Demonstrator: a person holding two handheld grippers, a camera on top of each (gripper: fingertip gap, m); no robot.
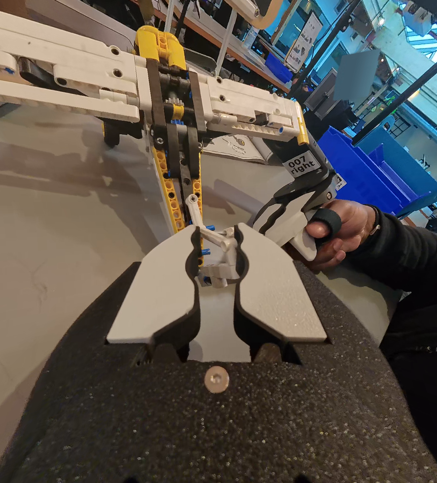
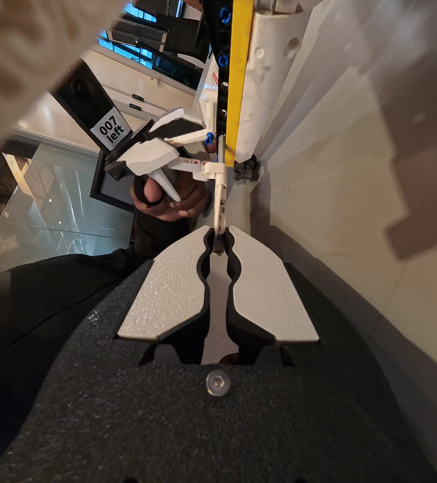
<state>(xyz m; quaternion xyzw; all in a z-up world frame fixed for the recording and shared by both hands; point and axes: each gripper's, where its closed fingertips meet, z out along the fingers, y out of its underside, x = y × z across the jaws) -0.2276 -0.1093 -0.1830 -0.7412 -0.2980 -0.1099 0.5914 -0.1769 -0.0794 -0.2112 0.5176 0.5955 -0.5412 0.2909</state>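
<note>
On the tabletop [image 1: 42, 235] | brick-built model [image 1: 170, 104] | left gripper [image 1: 216, 235] fingers pinching white linkage [image 1: 216, 236], apparently steadying | right gripper [image 2: 220, 235] fingers pinching white beam [image 2: 220, 206].

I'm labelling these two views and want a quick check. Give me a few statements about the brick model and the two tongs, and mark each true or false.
1. The left tongs close around a white angled connector at the model's lower end. True.
2. The right tongs stand wide open above a bare table. False: they are nearly closed on a thin white beam.
3. The model's long upright beams are red. False: they are yellow.
4. Blue bins stand behind the hand in the left wrist view. True.
</note>
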